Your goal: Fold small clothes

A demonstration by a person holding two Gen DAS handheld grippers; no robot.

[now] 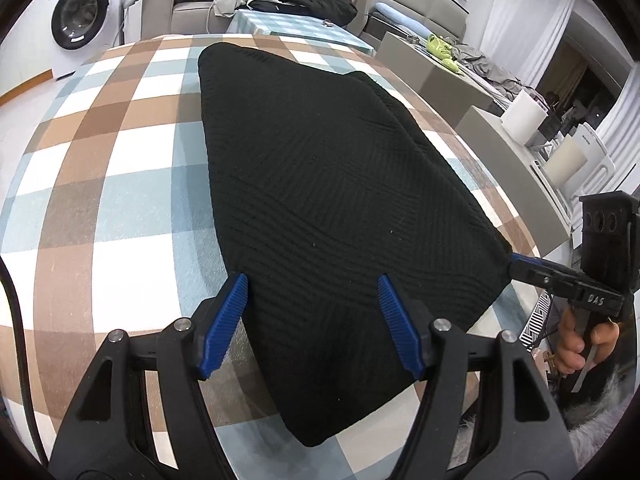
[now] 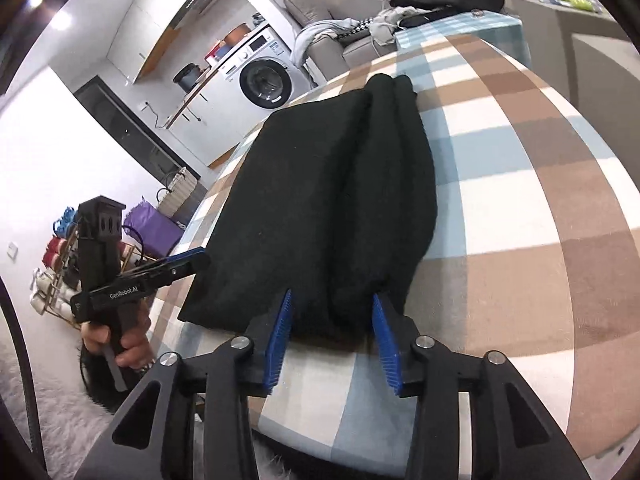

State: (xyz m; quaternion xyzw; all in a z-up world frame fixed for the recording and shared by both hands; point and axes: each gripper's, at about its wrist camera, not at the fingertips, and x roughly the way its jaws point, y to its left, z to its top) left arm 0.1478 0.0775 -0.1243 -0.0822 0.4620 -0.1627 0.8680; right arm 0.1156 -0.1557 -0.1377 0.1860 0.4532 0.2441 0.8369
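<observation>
Black ribbed knit, a folded garment [image 1: 320, 200] lies flat on the worktop [image 1: 100, 184], stretching away from both pairs of tongs. Its weave shows fine diagonal ridges, and its outline narrows toward the far end into a rounded wedge. From the right wrist, two long soft folds run lengthwise down the cloth [image 2: 332, 208], and the near hem bunches slightly. The worktop wears a checked covering of brown, pale blue and white squares. The left tongs [image 1: 312, 288] stand spread above the near part of the garment, their blue ridged pads [image 1: 224, 320] apart and pinching nothing. The right tongs [image 2: 332, 320] stand partly spread at the near hem, with the cloth's edge lying between the blue pads [image 2: 278, 340]; the pads do not press it.
</observation>
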